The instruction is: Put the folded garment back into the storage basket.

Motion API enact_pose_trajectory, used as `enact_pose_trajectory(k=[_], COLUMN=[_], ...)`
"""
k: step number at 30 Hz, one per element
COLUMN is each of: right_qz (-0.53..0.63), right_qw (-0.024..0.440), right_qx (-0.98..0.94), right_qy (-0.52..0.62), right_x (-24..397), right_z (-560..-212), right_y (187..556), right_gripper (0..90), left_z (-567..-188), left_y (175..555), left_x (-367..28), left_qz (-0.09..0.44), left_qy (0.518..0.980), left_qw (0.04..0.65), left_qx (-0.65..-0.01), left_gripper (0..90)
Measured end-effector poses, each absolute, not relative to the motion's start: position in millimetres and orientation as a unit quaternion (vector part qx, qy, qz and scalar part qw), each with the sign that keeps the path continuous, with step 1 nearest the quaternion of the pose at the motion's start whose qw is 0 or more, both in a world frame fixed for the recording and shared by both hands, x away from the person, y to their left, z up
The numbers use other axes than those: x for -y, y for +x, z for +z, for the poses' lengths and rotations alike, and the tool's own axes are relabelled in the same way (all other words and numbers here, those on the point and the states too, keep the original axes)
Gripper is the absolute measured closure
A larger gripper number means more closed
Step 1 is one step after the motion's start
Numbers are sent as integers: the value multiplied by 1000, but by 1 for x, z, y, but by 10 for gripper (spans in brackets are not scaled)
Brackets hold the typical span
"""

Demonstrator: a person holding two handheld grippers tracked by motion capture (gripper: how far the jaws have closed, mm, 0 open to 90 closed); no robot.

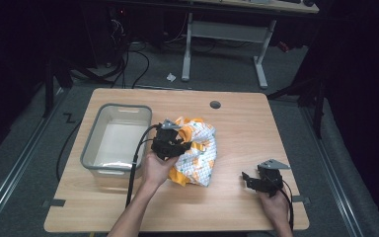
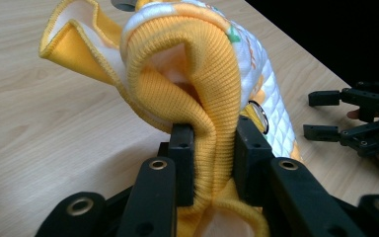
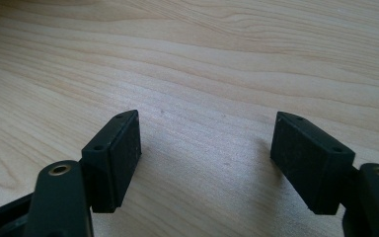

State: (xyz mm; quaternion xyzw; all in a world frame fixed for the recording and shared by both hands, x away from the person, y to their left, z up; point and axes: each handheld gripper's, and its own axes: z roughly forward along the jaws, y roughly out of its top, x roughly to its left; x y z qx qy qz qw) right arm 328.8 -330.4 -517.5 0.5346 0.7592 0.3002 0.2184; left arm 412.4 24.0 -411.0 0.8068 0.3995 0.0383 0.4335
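From above, the left claw [image 1: 170,143] covers part of the crumpled orange-and-white quilted garment [image 1: 197,153] at mid-surface, beside the grey plastic bin [image 1: 91,148]. Its own view shows the jaws pinching the ribbed orange cuff, pads hidden. The right claw [image 3: 205,158] gapes empty near the right edge.

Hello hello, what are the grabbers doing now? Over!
Left gripper shut on the yellow ribbed cuff of the garment. Right gripper open, nothing between its jaws, over bare table. Grey bin beside the garment, nothing between them.
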Motion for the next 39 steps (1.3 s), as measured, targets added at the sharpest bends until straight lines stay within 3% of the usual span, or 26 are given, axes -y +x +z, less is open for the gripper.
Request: enact_pose_trajectory(k=[39], right_qz=[300], right_qw=[218], right_qx=[-759], right_qy=[535], right_x=[330], right_z=[-518], right_y=[329], right_gripper=[278], left_z=[-359], left_y=[416], left_x=[-103], left_qz=[71], left_qy=[772], left_qw=[471], left_qx=[-420], left_gripper=[739])
